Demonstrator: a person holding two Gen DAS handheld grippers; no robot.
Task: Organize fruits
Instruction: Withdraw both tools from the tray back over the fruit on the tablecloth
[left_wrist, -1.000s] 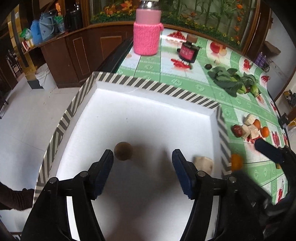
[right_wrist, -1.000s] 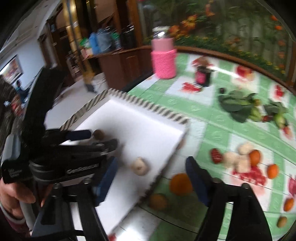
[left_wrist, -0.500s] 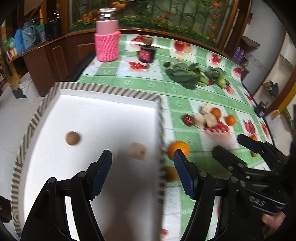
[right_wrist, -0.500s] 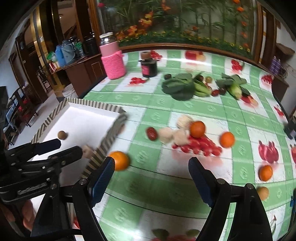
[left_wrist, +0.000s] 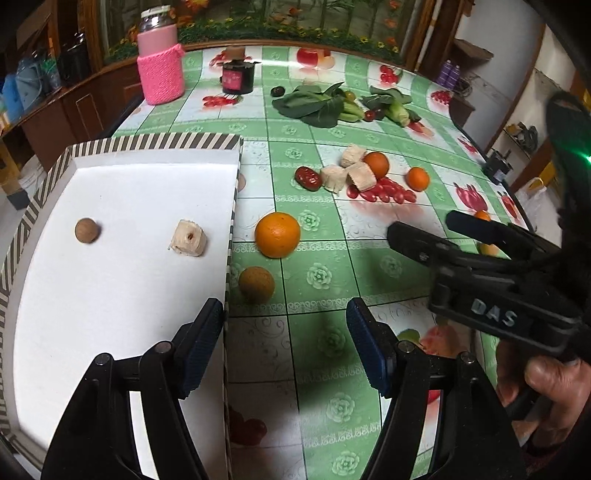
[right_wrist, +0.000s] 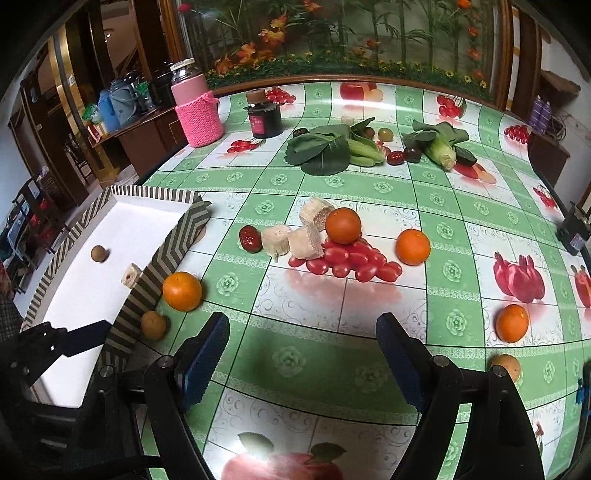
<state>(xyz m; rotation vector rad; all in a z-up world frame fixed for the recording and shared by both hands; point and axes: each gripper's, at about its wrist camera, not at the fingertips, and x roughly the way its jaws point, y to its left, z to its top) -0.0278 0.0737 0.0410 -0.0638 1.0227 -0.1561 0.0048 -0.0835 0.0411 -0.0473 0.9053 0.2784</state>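
— Green-checked cloth covers the worktop (right_wrist: 369, 177). Where do the fruits lie?
— One orange (left_wrist: 277, 235) and a brown round fruit (left_wrist: 256, 284) rest just beside the striped wall of the white tray (left_wrist: 155, 142). Inside the tray lie a small brown ball (left_wrist: 86, 230) and a pale cut chunk (left_wrist: 189, 237).
— And the rest?
— More oranges (right_wrist: 413, 242) and pale chunks (right_wrist: 305, 242) lie further out, by a red date (right_wrist: 248, 239).
— The left hand-held gripper (left_wrist: 286, 343)?
— Jaws wide apart, nothing between them, hanging over the tray's edge.
— The right hand-held gripper (right_wrist: 303, 354)?
— Also spread wide and empty, above bare cloth.
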